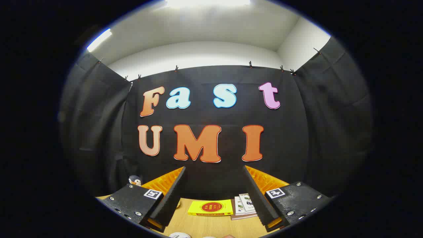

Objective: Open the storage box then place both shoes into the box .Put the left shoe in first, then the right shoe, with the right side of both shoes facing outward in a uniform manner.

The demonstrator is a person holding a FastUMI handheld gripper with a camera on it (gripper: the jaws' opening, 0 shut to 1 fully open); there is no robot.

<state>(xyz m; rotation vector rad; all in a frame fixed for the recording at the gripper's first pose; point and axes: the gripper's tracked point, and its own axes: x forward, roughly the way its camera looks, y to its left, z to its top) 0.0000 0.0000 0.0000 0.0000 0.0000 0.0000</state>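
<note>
Claw (214, 168) spread wide — yellow book (210, 207) between its fingers, on table (211, 225).

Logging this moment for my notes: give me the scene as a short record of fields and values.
tongs: open, nothing between the fingers, raised above the table
table: light wood
between the fingers: yellow book, lying flat
beside it: booklets, stacked
by one finger: penguin toy
task progress: not started, judging by this view
</note>
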